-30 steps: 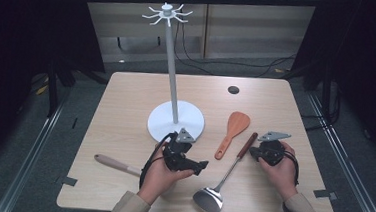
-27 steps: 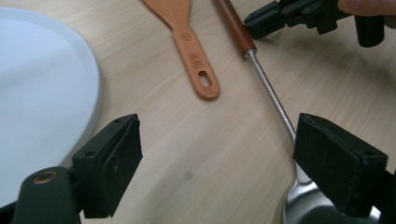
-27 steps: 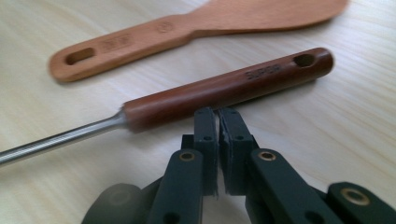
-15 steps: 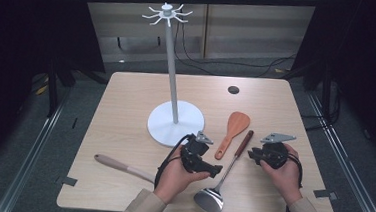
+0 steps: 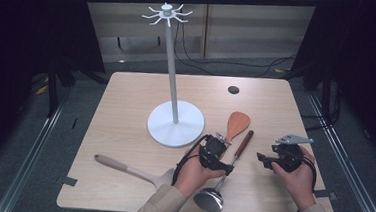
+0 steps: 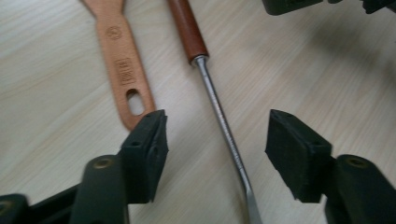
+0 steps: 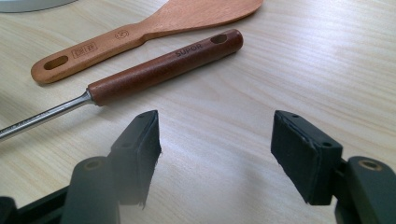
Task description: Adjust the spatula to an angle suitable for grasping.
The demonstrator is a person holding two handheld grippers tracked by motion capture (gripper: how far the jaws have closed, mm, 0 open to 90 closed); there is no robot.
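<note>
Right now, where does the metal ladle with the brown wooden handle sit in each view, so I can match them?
High view: ladle lies lower centre, partly under the left gripper.
Left gripper view: its steel shaft runs between open jaws.
Right gripper view: its handle lies upper left.
Shared landmark: the wooden spatula beside it.

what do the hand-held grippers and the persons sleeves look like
Both are black. The left hand-held gripper has two blocky black jaws with small screw holes and a black cable looping to the wrist. The right hand-held gripper matches, topped by a grey three-cornered plate. The sleeves are tan.
</note>
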